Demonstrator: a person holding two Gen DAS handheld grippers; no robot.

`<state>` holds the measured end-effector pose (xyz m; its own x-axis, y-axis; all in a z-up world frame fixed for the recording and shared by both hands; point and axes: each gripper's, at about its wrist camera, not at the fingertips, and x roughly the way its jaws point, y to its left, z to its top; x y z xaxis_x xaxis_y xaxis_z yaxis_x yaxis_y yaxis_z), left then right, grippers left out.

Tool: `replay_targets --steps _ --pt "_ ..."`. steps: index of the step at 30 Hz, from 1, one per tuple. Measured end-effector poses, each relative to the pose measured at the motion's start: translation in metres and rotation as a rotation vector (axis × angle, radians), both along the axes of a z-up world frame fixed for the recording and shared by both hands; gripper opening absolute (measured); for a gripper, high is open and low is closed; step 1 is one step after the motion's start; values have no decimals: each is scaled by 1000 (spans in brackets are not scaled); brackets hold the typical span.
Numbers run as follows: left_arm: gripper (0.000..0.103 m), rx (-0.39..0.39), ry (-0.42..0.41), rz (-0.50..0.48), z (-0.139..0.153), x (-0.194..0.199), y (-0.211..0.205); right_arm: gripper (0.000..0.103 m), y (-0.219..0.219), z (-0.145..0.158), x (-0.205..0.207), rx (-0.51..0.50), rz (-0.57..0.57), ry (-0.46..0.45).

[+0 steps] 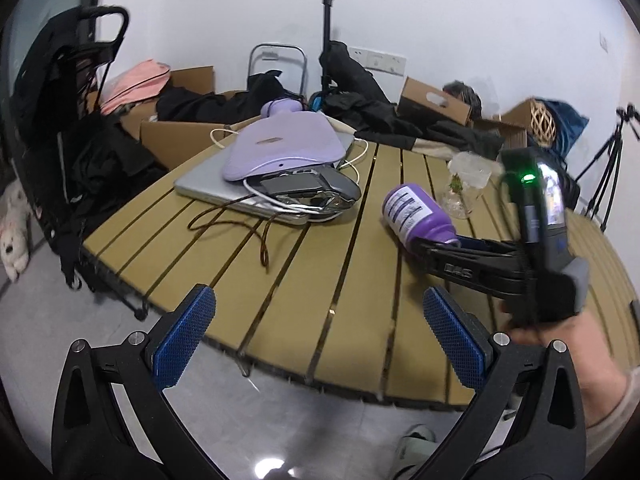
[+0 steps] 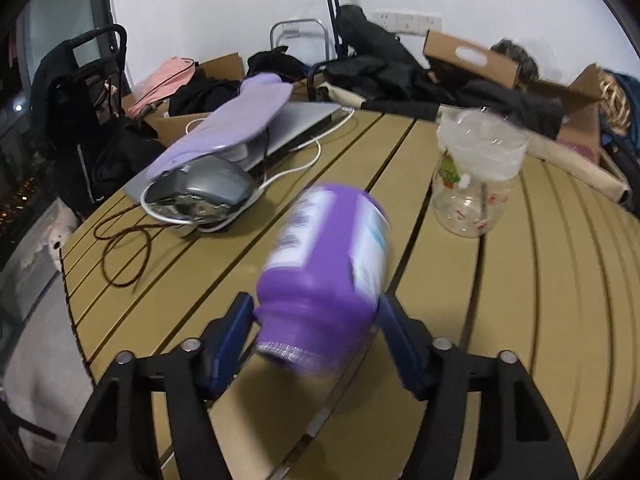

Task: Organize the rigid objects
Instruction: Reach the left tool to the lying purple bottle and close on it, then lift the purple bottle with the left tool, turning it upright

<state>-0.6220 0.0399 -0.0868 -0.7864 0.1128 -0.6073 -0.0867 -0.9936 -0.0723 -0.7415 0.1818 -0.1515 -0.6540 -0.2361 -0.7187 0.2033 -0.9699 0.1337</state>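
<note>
A purple plastic bottle with a white label (image 2: 326, 268) is clamped at its neck between the blue pads of the right gripper (image 2: 316, 332), above the slatted tan table (image 2: 540, 280). A clear glass jar (image 2: 476, 176) is seen at two o'clock. The left gripper (image 1: 320, 336) is held wide open, empty.

Little can be read here. On the black arm of the right gripper (image 1: 438, 246), seen from the left wrist camera, a short light marking of about three characters stands on the side; its letters are too blurred to make out. The purple bottle (image 1: 416, 214) carries a white label with dark lines of print, but the words are too small and blurred in both views to read. The clear jar (image 2: 476, 176) bears coloured printed pictures, with no legible words.
</note>
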Motion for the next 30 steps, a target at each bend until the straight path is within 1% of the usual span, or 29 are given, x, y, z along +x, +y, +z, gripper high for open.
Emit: replay_targets --steps 2,4,6,9,11,12,13,14,16,18,20,21,24,26,27,28,29,30 --pt "103 0 -13 -9 -2 -13 4 59 4 0 5 4 59 -1" --pt "103 42 -22 -42 -1 -26 7 59 6 2 19 6 156 26" --pt "103 94 -35 -74 0 -43 15 59 7 3 40 42 273 55" --pt "102 150 -88 -125 -5 -72 37 59 11 -2 64 63 405 40" --pt "88 117 -137 -158 -17 -91 61 59 17 -6 75 55 444 17" --pt "76 97 -152 -174 -21 -97 70 59 19 -8 78 56 452 10" --pt "67 82 -174 -184 -28 -103 78 59 20 -8 81 56 457 8" --pt "64 99 -185 -184 -31 -104 80 60 25 -6 83 38 464 24" --pt "57 123 -198 -195 -32 -102 83 60 30 -5 81 16 474 0" --pt "57 95 -183 -208 -30 -96 88 60 34 -6 80 27 475 -1" --pt "57 46 -155 -199 -28 -90 89 61 38 -7 76 74 452 -12" --pt "57 35 -153 -194 -28 -89 88 61 43 -8 73 88 427 -14" --pt "58 16 -167 -180 -27 -89 81 61 61 -10 62 55 361 -31" --pt "70 8 -168 -195 -22 -87 79 61 70 -11 57 40 322 -39" --pt "83 5 -163 -202 -17 -84 78 61 75 -11 55 33 294 -45" --pt "92 18 -155 -216 -12 -80 77 61 79 -11 57 22 277 -51" --pt "95 39 -152 -248 -6 -76 77 61 85 -9 57 5 264 -52" --pt "102 59 -157 -280 -1 -74 77 61 93 -5 58 -24 248 -45"
